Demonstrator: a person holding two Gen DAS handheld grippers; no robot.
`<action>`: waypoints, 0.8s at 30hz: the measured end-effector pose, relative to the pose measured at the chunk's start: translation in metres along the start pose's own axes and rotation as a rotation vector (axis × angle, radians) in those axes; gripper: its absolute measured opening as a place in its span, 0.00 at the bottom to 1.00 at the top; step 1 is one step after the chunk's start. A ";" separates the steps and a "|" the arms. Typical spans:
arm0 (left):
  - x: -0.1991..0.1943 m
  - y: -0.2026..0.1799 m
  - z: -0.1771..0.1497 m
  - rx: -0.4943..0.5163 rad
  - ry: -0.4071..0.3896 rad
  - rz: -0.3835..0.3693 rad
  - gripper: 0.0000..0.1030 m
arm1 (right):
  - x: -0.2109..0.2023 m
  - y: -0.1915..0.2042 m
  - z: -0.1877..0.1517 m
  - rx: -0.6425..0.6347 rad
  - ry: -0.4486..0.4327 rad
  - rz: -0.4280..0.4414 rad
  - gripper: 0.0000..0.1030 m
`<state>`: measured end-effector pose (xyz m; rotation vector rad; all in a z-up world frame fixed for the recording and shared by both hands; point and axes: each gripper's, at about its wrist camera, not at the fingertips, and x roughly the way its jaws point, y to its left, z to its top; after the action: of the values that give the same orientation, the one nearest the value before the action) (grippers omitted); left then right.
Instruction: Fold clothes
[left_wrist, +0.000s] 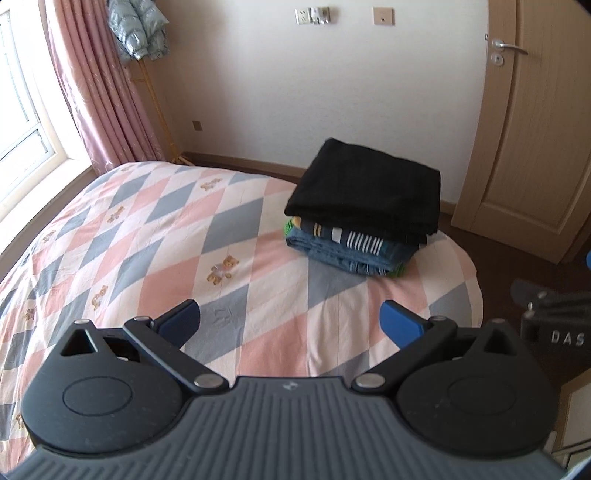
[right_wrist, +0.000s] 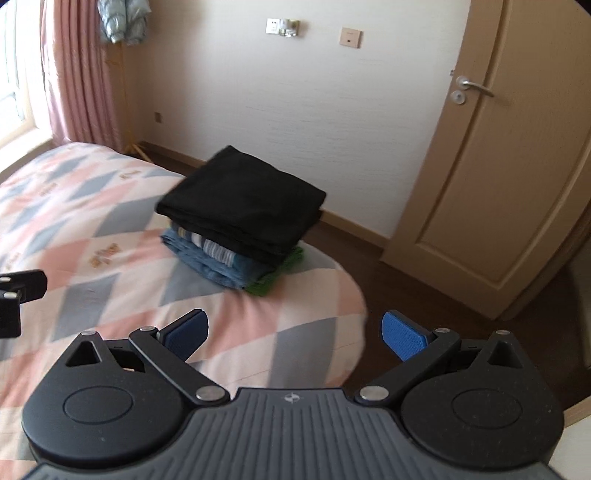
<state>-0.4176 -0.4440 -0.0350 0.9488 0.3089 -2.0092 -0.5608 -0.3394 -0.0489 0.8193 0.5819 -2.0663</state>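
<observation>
Resting folded at the bed's (left_wrist: 155, 236) far right corner, the stack (left_wrist: 364, 206) is soft and limp, probably best gripped at the folded edges. The left gripper (left_wrist: 290, 323) and right gripper (right_wrist: 293, 330) hover wide open, holding nothing.

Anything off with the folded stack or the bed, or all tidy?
Mostly tidy. The stack sits near the bed's corner, black piece on top. Only oddity: a green garment at the bottom pokes out past the layers above. Both grippers, left and right, are open and empty.
</observation>
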 end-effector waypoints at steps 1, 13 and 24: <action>0.004 0.000 -0.001 -0.001 0.005 -0.003 1.00 | 0.002 0.000 -0.001 0.008 -0.003 0.005 1.00; 0.052 0.009 0.007 -0.059 0.113 0.006 1.00 | 0.050 -0.012 0.011 0.133 0.112 0.089 1.00; 0.110 -0.002 0.010 -0.049 0.207 -0.025 0.99 | 0.098 -0.015 0.011 0.147 0.232 0.088 1.00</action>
<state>-0.4606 -0.5147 -0.1083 1.1295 0.4831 -1.9194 -0.6212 -0.3894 -0.1107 1.1608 0.5128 -1.9642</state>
